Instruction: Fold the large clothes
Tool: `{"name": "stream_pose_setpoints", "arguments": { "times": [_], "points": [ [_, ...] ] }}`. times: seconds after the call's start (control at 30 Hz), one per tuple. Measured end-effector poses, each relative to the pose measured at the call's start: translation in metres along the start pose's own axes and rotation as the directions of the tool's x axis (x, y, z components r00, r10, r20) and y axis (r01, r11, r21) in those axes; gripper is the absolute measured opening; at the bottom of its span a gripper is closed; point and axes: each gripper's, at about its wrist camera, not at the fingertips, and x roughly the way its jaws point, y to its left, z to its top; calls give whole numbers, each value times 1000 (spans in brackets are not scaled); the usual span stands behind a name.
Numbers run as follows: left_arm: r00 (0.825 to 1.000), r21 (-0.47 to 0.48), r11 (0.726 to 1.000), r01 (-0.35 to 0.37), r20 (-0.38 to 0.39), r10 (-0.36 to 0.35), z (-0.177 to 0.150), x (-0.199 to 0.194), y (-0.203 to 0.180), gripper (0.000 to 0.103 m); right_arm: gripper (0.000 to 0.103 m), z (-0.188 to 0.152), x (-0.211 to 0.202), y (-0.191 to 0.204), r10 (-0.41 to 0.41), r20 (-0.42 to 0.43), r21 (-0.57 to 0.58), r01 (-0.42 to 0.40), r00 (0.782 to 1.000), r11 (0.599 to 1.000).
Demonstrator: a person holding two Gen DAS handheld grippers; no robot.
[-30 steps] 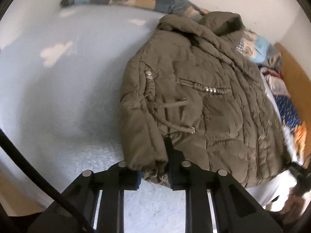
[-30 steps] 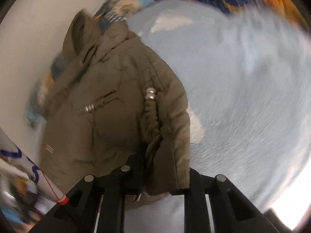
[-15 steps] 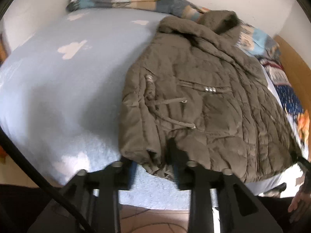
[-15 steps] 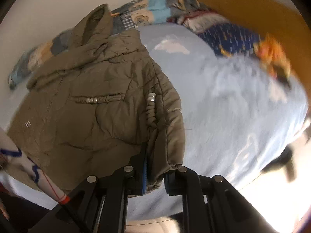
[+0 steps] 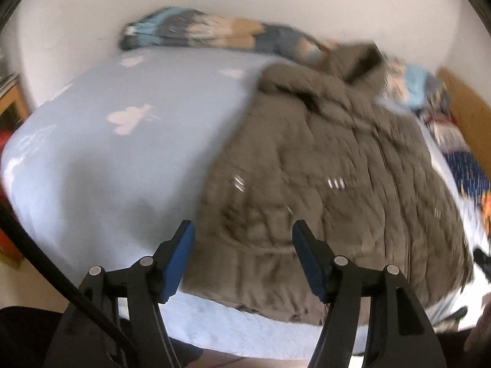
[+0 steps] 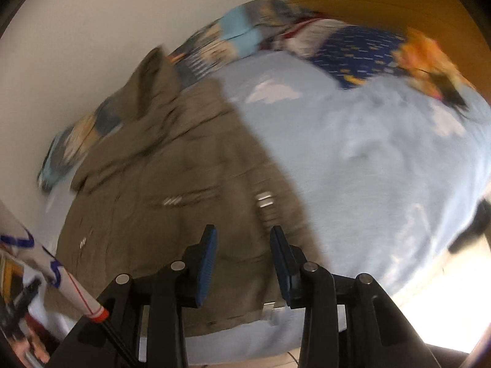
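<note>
From the left wrist view, a bed [image 5: 101, 165] covered in a pale blue sheet with white cloud shapes stands against a white wall [image 5: 245, 0]. A rolled patchwork blanket [image 5: 214, 33] in blue, grey and tan lies along the far edge, and a wooden headboard [image 5: 463, 95] shows at the right. The olive padded jacket [image 5: 331, 168] lies spread flat on the right half of the sheet, hood toward the wall, hem at the near edge. The left gripper [image 5: 242, 233] hangs above the hem with its jaws parted, having just been opening; nothing is pinched between the blue pads, and the jacket lies below them.

From the right wrist view, the same sheet [image 6: 383, 159] fills the right side, with the patterned bedding [image 6: 353, 49] bunched against the headboard [image 6: 383, 3]. The jacket [image 6: 172, 184] lies left of centre, its hood toward the wall. The right gripper [image 6: 242, 239] is above the jacket's near corner, jaws apart and just been opening, the cloth free of the pads.
</note>
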Motion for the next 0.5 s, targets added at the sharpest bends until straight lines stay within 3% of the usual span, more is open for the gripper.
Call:
{"name": "stream_pose_setpoints", "arguments": {
  "times": [0.13,0.2,0.23,0.37,0.5],
  "points": [
    [991,31,998,-62,-113,65,-7,26,-2,66,39,-13,36,15,17,-142,-37,-22,990,999],
    [990,4,999,-51,-135,51,-9,29,1,66,39,-21,56,9,29,-246,-5,-32,969,999],
    [991,-5,999,-48,-129,47,-7,28,2,66,39,-22,60,8,31,-257,8,-30,966,1000],
    [1000,-5,1000,-27,-8,27,2,-1,-5,66,40,-15,43,8,66,-187,22,-63,980,998],
    [997,49,999,-19,79,15,11,-25,-27,67,45,-11,27,13,78,-104,1,-79,991,997]
  ]
}}
